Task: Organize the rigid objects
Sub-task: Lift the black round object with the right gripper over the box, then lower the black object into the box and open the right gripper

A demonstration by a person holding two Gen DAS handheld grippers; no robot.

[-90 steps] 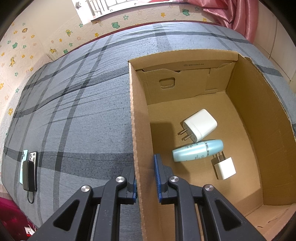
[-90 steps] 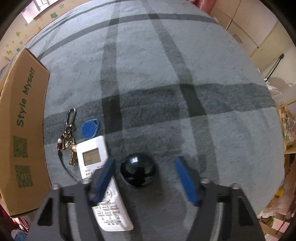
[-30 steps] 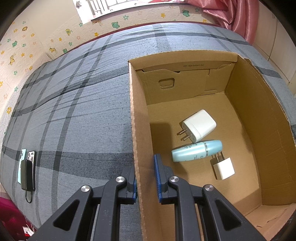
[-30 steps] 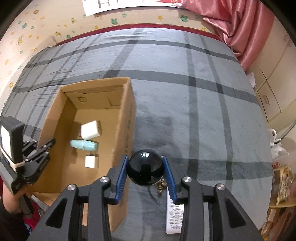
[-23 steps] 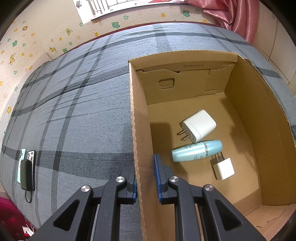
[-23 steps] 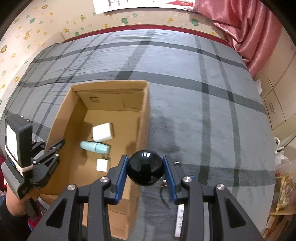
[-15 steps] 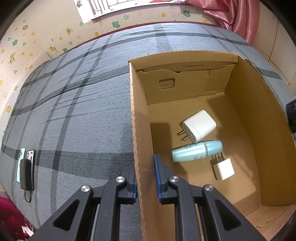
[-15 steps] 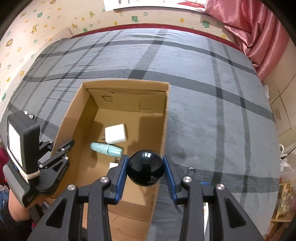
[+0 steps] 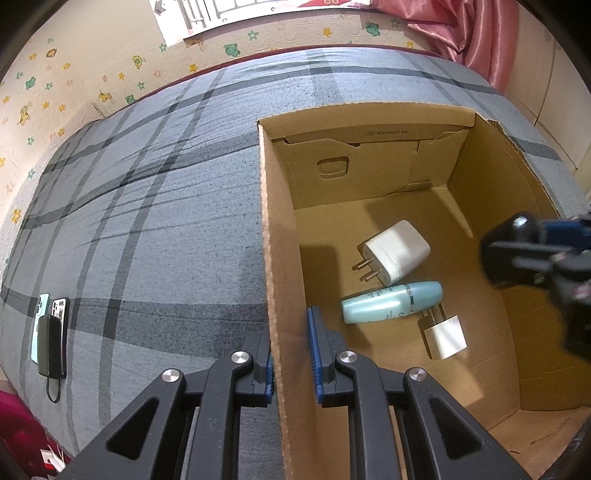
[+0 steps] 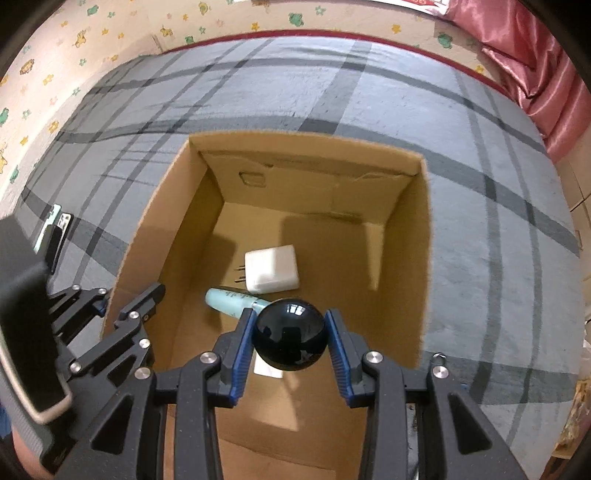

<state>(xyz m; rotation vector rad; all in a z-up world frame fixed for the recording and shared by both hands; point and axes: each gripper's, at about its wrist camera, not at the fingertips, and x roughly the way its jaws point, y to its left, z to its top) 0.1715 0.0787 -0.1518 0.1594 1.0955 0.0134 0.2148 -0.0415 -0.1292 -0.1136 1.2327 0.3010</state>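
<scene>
An open cardboard box (image 9: 280, 229) (image 10: 424, 229) sits on the grey plaid bed. Inside lie a large white charger (image 9: 397, 251) (image 10: 271, 267), a teal bottle (image 9: 391, 302) (image 10: 229, 300) and a small white plug (image 9: 445, 336). My left gripper (image 9: 291, 354) is shut on the box's left wall; it shows in the right wrist view (image 10: 129, 295). My right gripper (image 10: 290, 341) is shut on a black ball (image 10: 290, 339) and holds it over the box's inside. It enters the left wrist view at the right edge (image 9: 535, 254), blurred.
Phones and a dark power bank (image 9: 51, 332) (image 10: 55, 232) lie on the bed left of the box. A key ring (image 10: 439, 357) peeks out right of the box. Pink curtain (image 9: 476, 37) and a star-patterned wall (image 10: 110, 33) bound the bed.
My right gripper lifted the black ball off the bed and carried it left, over the box. It now shows at the right edge of the left wrist view. The left gripper has not moved.
</scene>
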